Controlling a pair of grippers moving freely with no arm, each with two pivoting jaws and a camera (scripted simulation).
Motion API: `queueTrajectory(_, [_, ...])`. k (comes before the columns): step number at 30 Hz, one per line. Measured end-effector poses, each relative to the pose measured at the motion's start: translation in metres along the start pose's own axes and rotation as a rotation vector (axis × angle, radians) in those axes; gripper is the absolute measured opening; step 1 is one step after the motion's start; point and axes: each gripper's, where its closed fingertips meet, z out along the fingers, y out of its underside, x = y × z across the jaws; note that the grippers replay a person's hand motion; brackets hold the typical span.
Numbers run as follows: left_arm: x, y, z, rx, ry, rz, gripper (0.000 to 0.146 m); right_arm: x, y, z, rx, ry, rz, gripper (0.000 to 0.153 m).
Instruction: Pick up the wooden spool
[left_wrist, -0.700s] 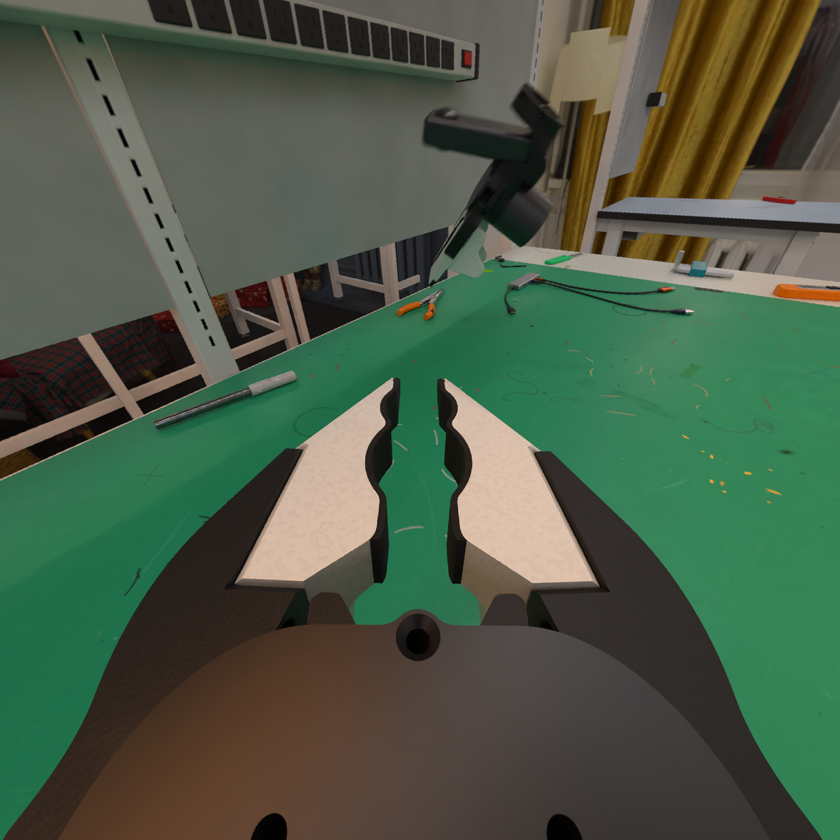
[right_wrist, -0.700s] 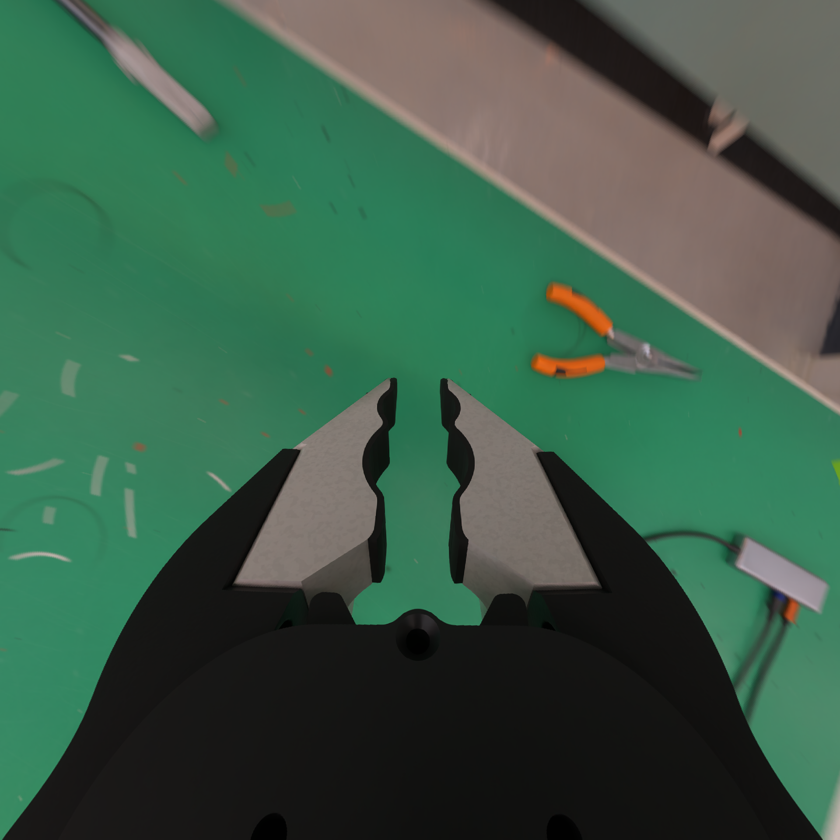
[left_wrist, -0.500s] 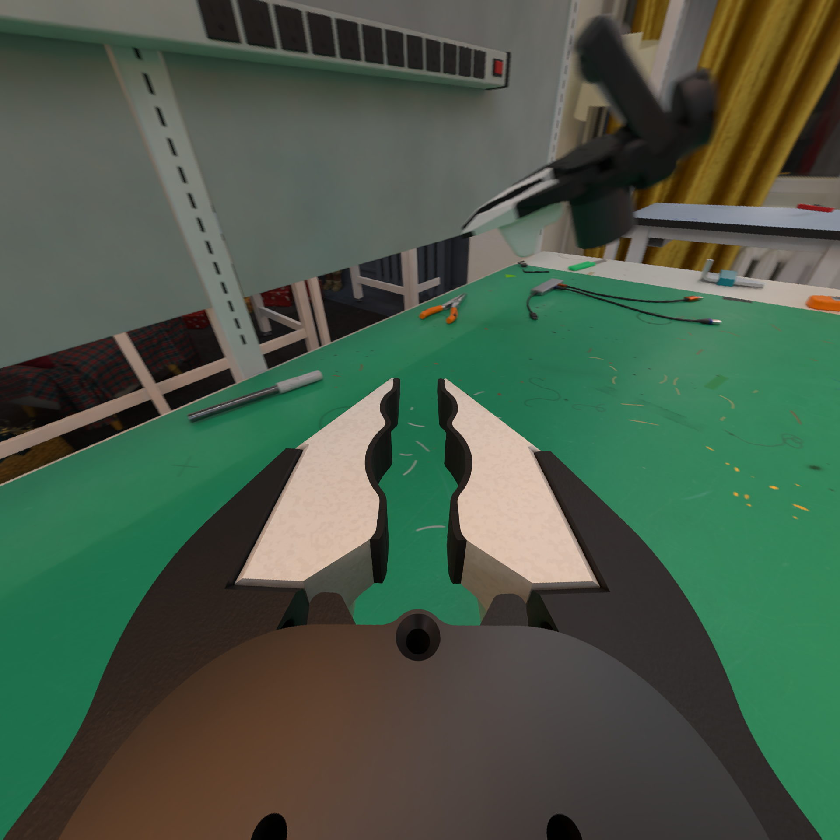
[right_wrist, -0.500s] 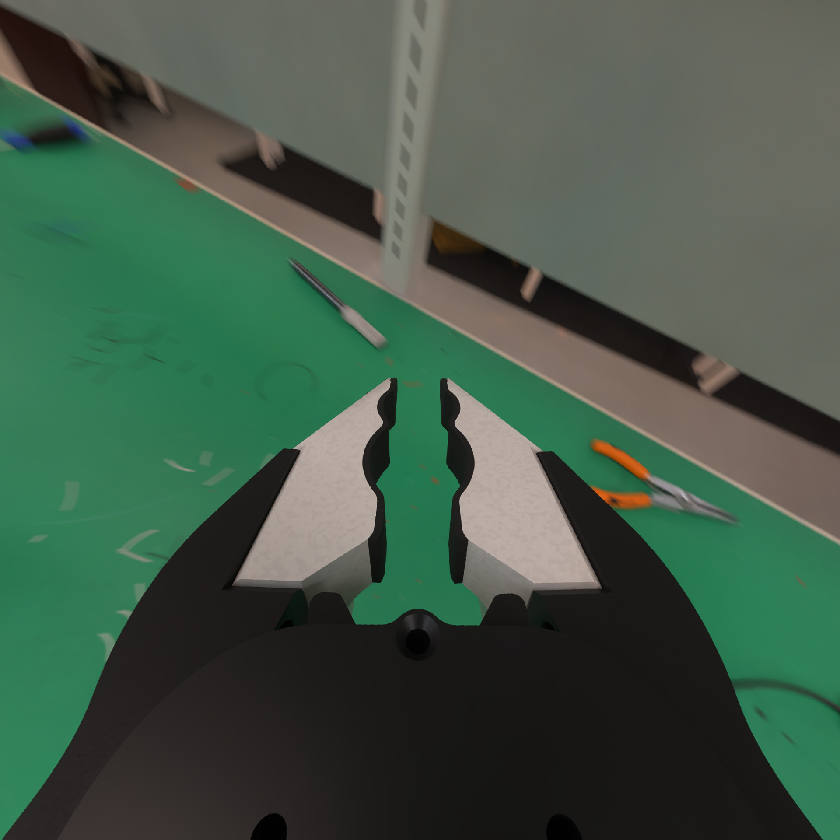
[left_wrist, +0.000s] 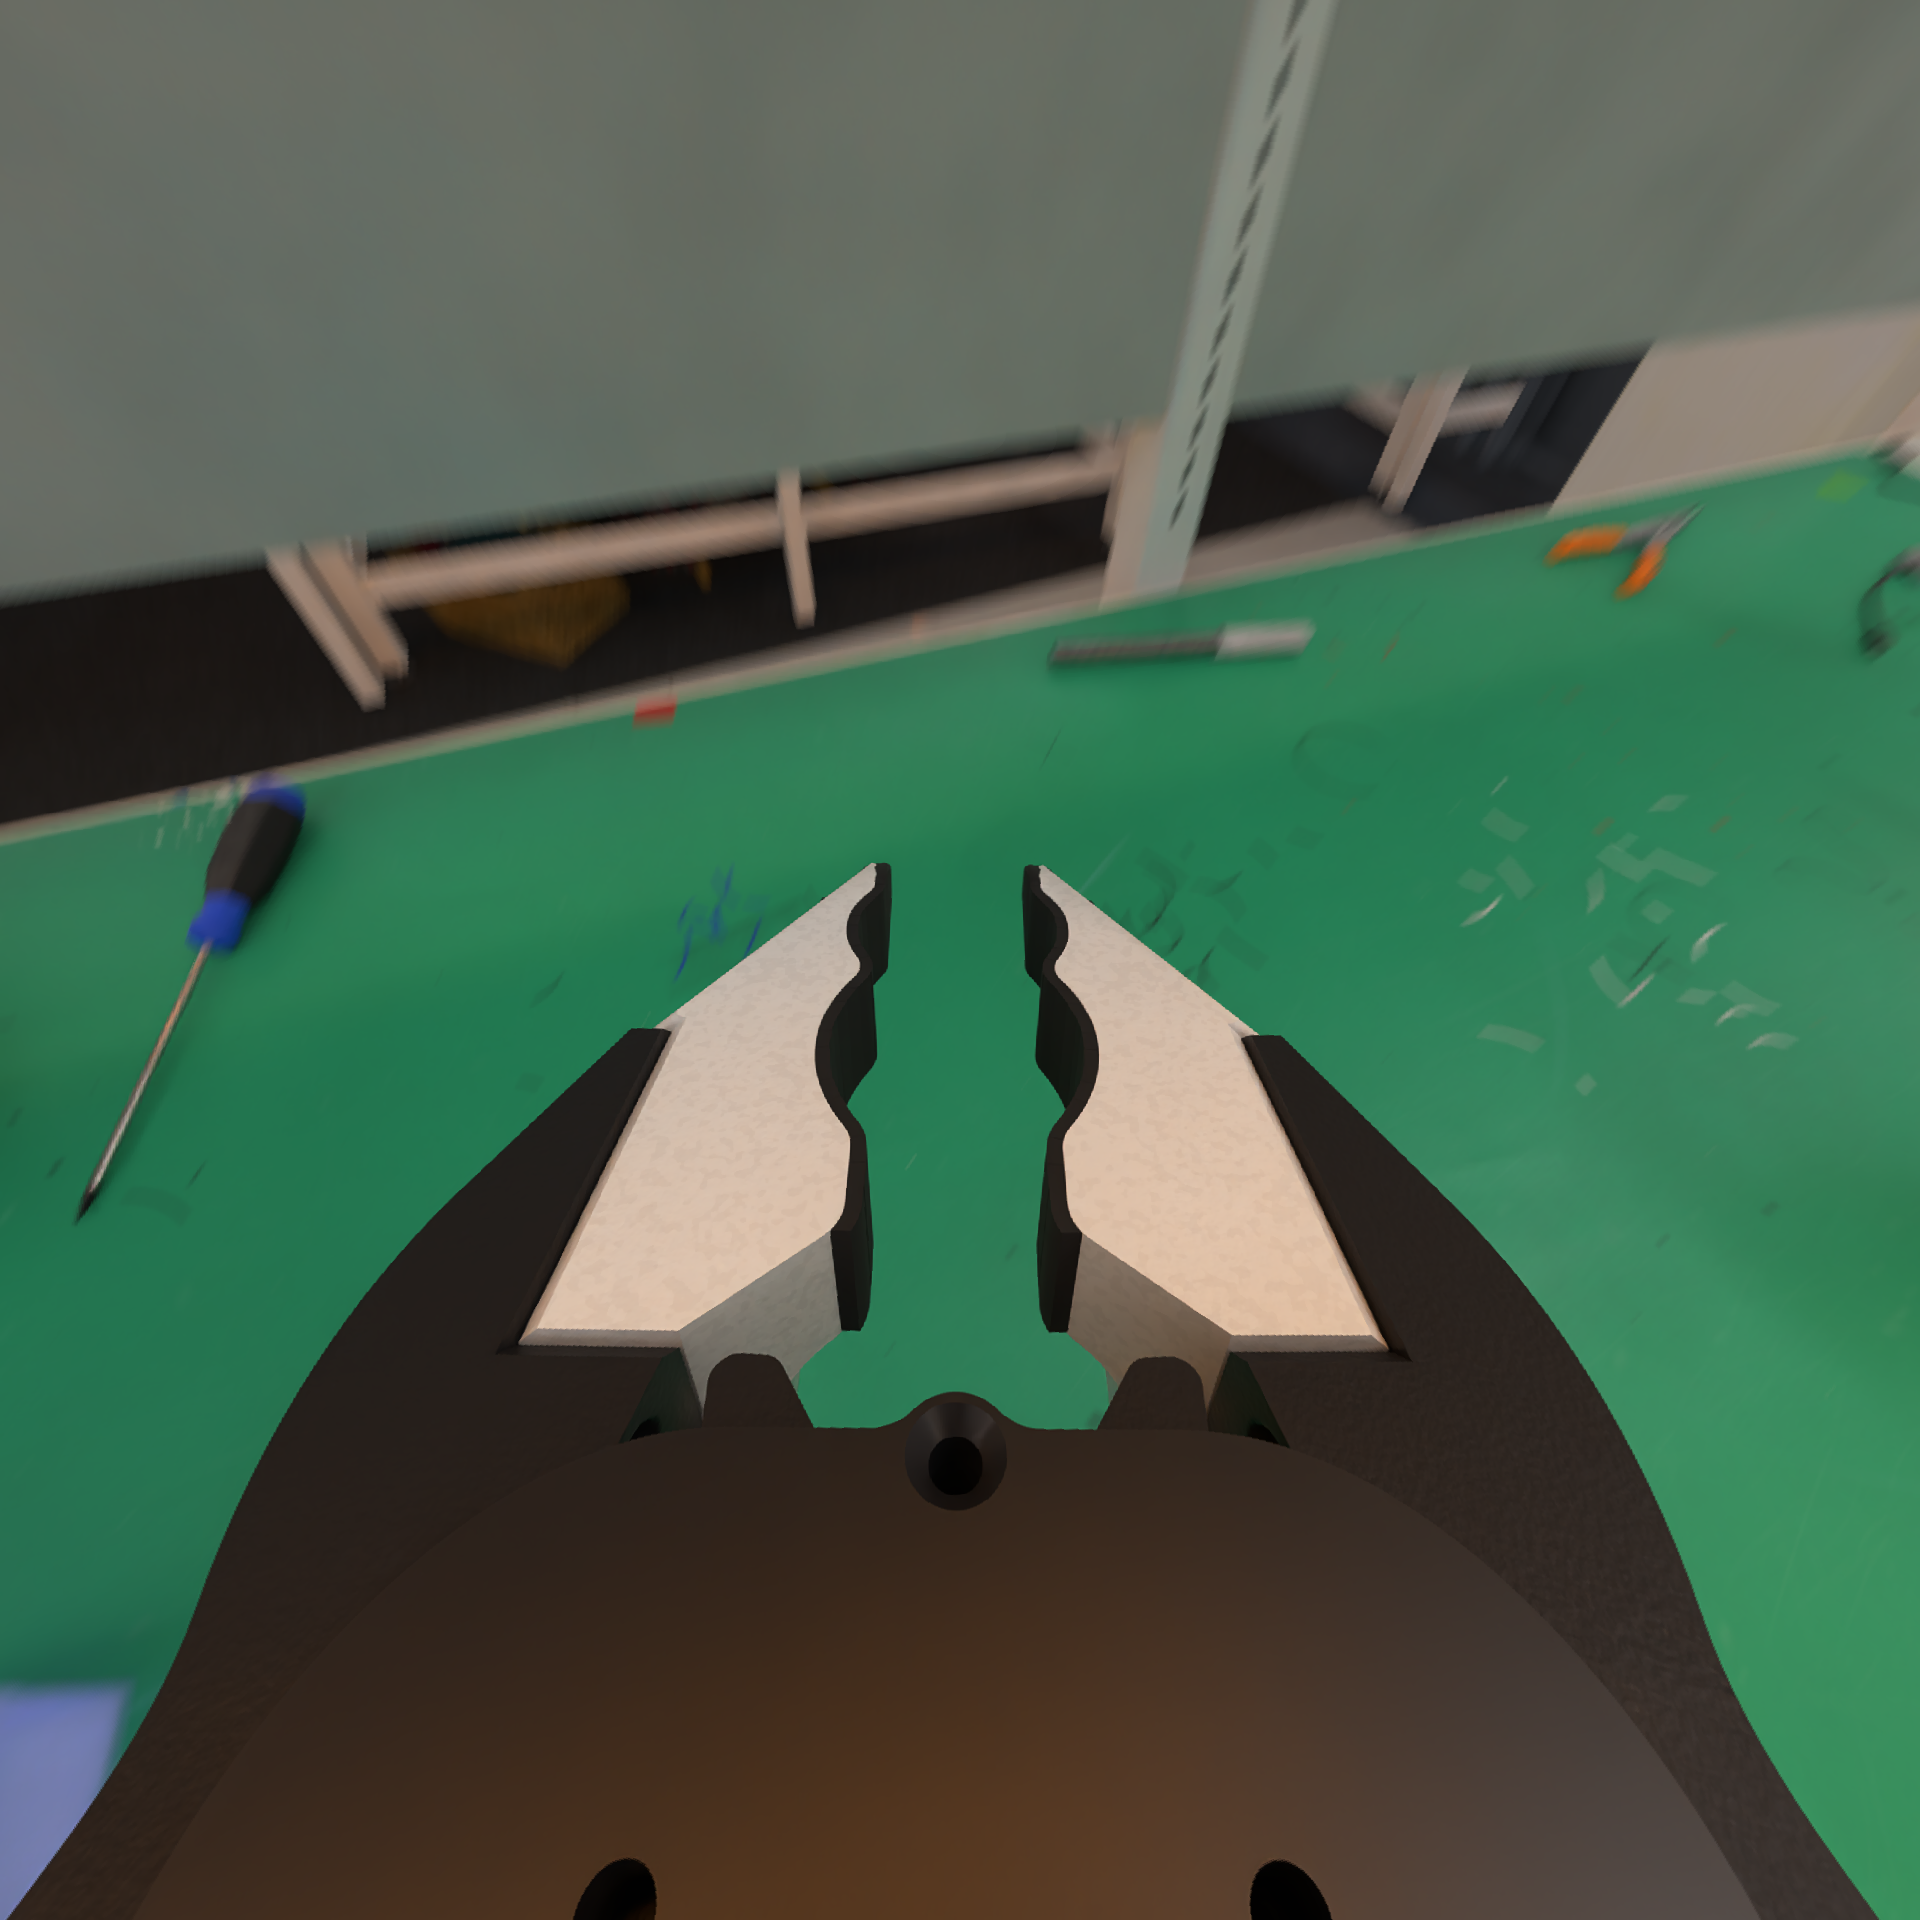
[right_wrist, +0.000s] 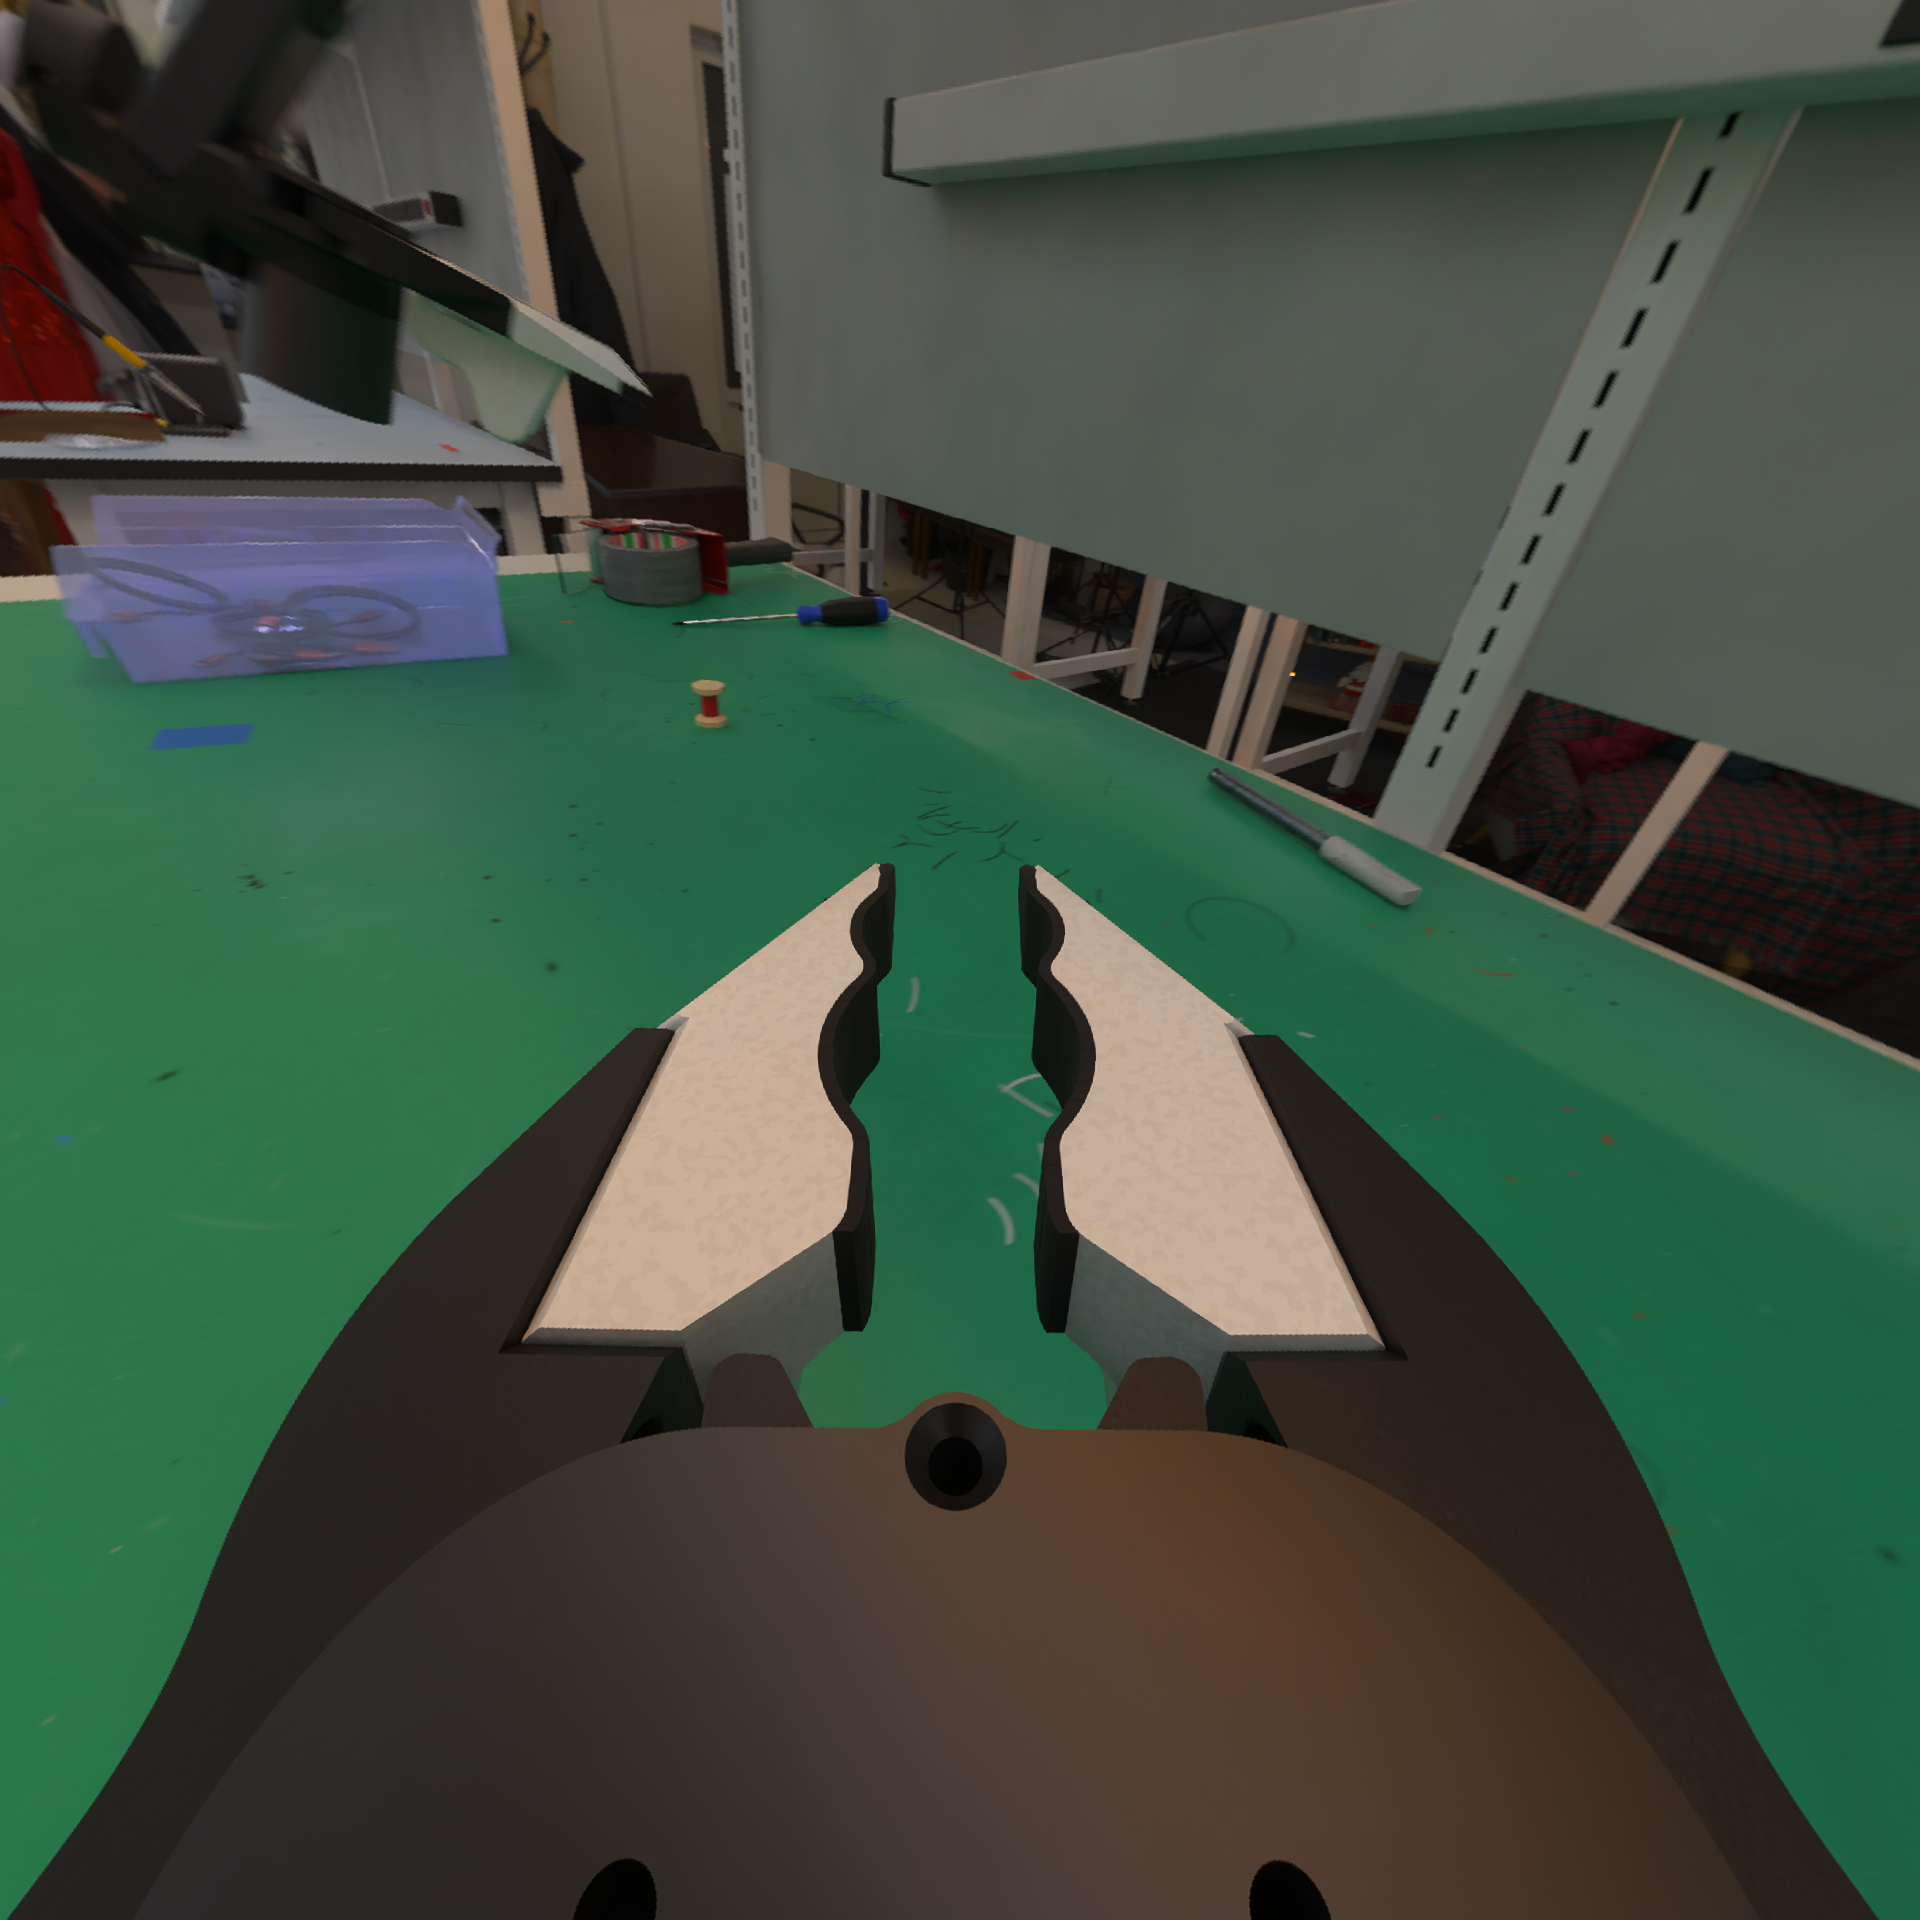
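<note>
The wooden spool (right_wrist: 710, 703), wound with red thread, stands upright on the green mat (right_wrist: 312, 987) far ahead and a little left of my right gripper (right_wrist: 956, 878). That gripper is open and empty, low over the mat. My left gripper (left_wrist: 956, 878) is also open and empty, pointing at the mat's back edge. The spool does not show in the left wrist view. The left gripper also shows blurred at the top left of the right wrist view (right_wrist: 582, 364), high above the table.
A clear plastic bin (right_wrist: 281, 587) with cables, a tape roll (right_wrist: 649, 566) and a blue-handled screwdriver (right_wrist: 831, 613) lie beyond the spool. A marker (right_wrist: 1320, 840) lies by the back edge on the right. The left wrist view shows the screwdriver (left_wrist: 244, 862), the marker (left_wrist: 1184, 644) and orange pliers (left_wrist: 1621, 545).
Both views have swung. The right one has tilted up from the mat and pliers and now looks along the table at the spool. The left has turned left. Both jaws stand slightly wider.
</note>
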Motion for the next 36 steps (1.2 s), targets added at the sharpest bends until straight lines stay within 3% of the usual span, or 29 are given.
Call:
queueTrajectory(4, [-0.043,0.054,0.022,-0.327,0.007,-0.036,0.031,-0.019,0.011,-0.002,0.008,-0.034,0.016,0.025])
queueTrajectory(8, [-0.056,0.112,0.044,-0.636,0.036,-0.052,0.043,-0.024,0.016,0.001,0.008,-0.062,0.033,0.026])
queueTrajectory(16, [-0.072,0.167,0.079,-0.876,-0.037,-0.056,0.047,-0.026,0.024,0.0,-0.012,-0.072,0.038,0.026])
queueTrajectory(23, [-0.083,0.175,0.084,-0.885,-0.101,0.008,0.027,-0.025,0.029,-0.001,-0.021,-0.077,0.048,0.026])
queueTrajectory(27, [-0.087,0.169,0.083,-0.84,-0.161,0.146,0.023,-0.026,0.03,0.0,-0.029,-0.079,0.04,0.025])
queueTrajectory(36, [-0.048,0.073,0.06,-0.476,-0.351,0.604,0.023,-0.031,0.027,0.006,-0.032,-0.089,0.027,0.025])
